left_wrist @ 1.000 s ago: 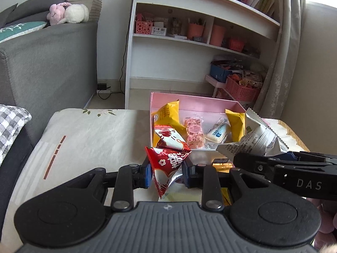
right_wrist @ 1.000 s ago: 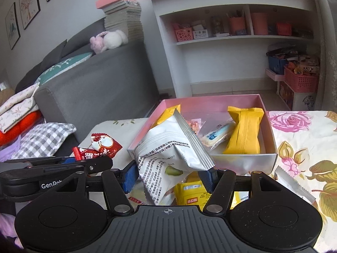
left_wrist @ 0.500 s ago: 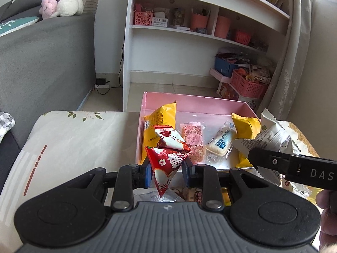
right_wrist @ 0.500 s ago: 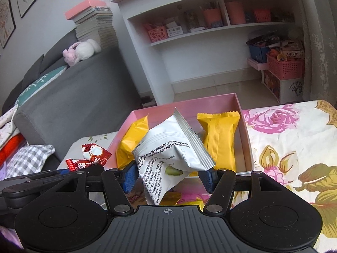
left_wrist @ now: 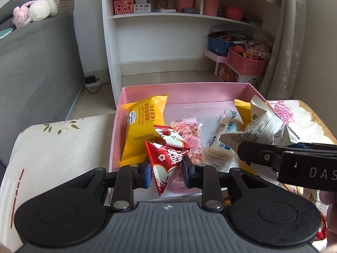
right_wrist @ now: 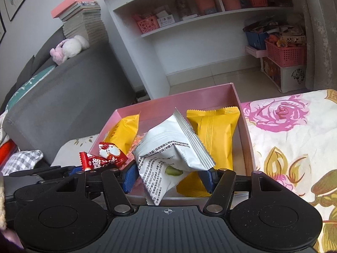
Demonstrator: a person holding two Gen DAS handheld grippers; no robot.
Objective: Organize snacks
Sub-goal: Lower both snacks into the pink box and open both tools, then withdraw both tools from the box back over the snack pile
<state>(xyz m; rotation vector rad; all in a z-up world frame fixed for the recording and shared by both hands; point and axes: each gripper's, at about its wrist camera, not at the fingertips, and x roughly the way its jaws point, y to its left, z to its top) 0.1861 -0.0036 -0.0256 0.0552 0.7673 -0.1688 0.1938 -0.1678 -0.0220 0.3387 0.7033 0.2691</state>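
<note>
Both tools over pink box [left_wrist: 185,88]: left tool [left_wrist: 166,174] grips red packet [left_wrist: 166,162], right tool [right_wrist: 168,178] grips white packet [right_wrist: 170,154], box directly below/ahead.

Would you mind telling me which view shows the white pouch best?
The right wrist view: the white pouch fills the centre, print legible. The left wrist view shows it only at the right edge, partly hidden by the right tongs.

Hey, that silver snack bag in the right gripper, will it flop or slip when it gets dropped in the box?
The silver bag looks puffy and light, so it likely keeps its shape. Its glossy film may slide against the yellow packet.
</note>
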